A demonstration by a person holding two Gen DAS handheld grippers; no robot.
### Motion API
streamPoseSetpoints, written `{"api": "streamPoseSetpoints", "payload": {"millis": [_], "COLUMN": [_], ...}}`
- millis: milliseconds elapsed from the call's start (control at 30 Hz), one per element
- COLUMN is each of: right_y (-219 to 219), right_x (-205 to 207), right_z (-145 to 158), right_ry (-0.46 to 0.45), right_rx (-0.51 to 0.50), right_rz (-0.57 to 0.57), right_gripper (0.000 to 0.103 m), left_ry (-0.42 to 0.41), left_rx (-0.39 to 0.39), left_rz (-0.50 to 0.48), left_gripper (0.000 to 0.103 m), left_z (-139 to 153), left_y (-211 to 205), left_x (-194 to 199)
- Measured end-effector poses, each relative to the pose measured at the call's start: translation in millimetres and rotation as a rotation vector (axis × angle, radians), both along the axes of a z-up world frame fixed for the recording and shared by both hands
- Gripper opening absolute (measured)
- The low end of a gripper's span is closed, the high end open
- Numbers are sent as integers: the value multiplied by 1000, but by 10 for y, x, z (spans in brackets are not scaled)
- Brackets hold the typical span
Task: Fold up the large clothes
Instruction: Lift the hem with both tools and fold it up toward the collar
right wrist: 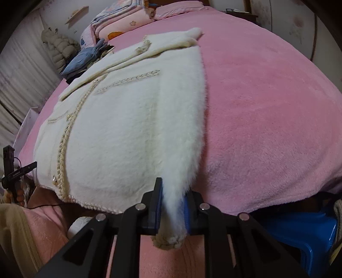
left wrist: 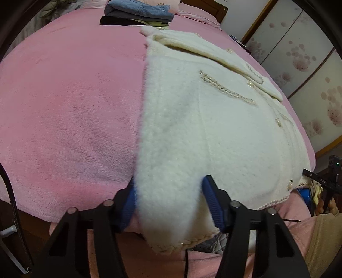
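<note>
A cream fleece jacket [left wrist: 192, 128] lies spread face-up on a pink blanket [left wrist: 64, 107] covering the bed, its braid-trimmed hem hanging just over the blanket's near edge; the left gripper [left wrist: 168, 205] has its blue pads against a thick fold at the hem corner on the jacket's left side, jaws half-wide around the bunched pile; the right gripper [right wrist: 173, 211] is pinched narrow on the corner at the jacket's opposite side, the trimmed end poking out below its pads; beyond the jacket's collar sits a stack of folded denim and dark clothes [left wrist: 136, 12]. The step in hand looks like carrying the hem up toward the collar; doing it well probably means lifting both corners evenly, keeping the hem taut between them so the fleece does not sag, and laying it square on the shoulders; the left grip holds more bulk and may slip first.
</note>
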State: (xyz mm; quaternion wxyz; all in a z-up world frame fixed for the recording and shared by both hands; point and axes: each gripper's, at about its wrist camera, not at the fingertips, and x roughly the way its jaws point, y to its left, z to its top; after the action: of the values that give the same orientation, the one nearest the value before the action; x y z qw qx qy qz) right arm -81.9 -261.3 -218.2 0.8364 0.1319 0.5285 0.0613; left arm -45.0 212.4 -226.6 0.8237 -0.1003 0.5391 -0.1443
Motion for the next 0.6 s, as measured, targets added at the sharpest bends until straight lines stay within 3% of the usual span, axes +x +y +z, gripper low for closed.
{"api": "streamPoseSetpoints", "payload": {"millis": [233,267,300,333,433,533,600], "right_y": [-27,-6,19,53,163,242,273], "right_x": [196,190,184,174,132,94,128], "right_z": [-164,-156,-135,-99,106,481,780], "right_ry": [48,49,48,42,-9,-111,-186], "right_rx": [37,28,12,1,-15,51,91], "right_rz": [-20,-17,-11,3,48,69,68], "right_gripper": [25,24,21,14,11,10,10], "left_ry": [40,42,45,53,32,15,-15], "left_rx": [5,1,-19,-49,-39,-165,-307], "left_rz": [-8,-18,-40,-69,-85,-40,11], "left_gripper": [61,46,15,10,9,9,9], "left_z": [-63,-56,-41,-5,142,390,593], "left_y": [-70,-95,-136,-201,-373,-434,-414], "left_x": [95,99,107,115,112,158,224]}}
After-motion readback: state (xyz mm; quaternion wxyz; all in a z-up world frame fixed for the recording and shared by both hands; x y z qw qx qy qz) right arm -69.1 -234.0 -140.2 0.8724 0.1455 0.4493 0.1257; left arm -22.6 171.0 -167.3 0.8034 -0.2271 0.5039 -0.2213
